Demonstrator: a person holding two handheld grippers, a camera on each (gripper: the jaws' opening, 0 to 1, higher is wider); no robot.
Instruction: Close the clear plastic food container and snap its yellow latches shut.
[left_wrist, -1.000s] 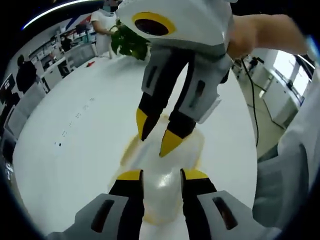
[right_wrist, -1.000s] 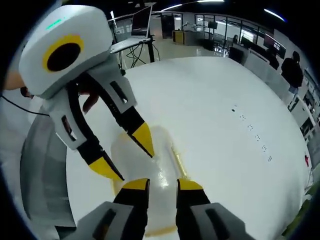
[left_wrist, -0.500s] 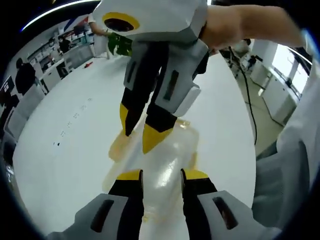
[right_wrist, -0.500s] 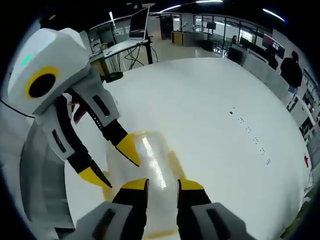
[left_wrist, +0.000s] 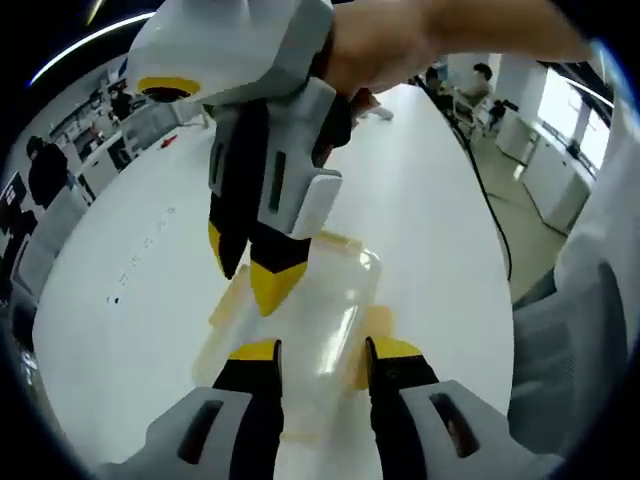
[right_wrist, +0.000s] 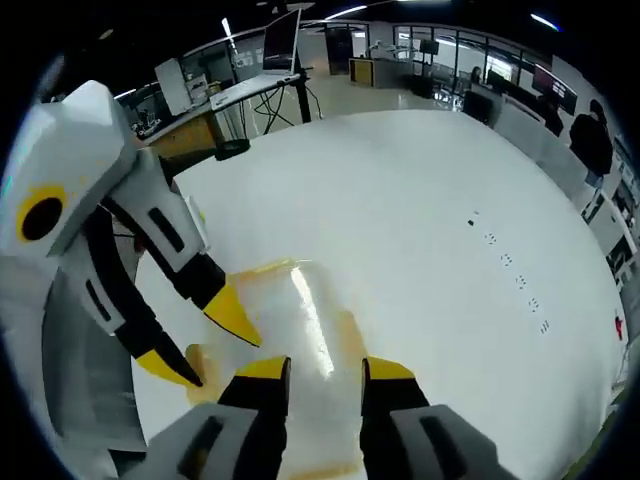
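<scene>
Low in the middle of the left gripper view, a clear plastic food container (left_wrist: 318, 330) lies on the white bench (left_wrist: 130, 300), its lid down over the body and a yellow latch (left_wrist: 228, 305) sticking out along its left side. The left tongs (left_wrist: 318, 352) rise from the bottom edge with their yellow tips parted over the near end of the lid, clamping nothing. The right tongs (left_wrist: 252, 270) come down from the upper left of that frame, held in a person's hand (left_wrist: 385, 45), their yellow tips spread apart and pointing at the container's left edge just beside the latch; I cannot tell whether they touch it.

Seen from the right gripper view, the container (right_wrist: 300, 330) sits at lower centre between the spread tips of the right tongs (right_wrist: 325, 368), while the left tongs (right_wrist: 200, 342) enter from the left side, also parted. A laptop on a stand (right_wrist: 275, 50) sits at the upper left.
</scene>
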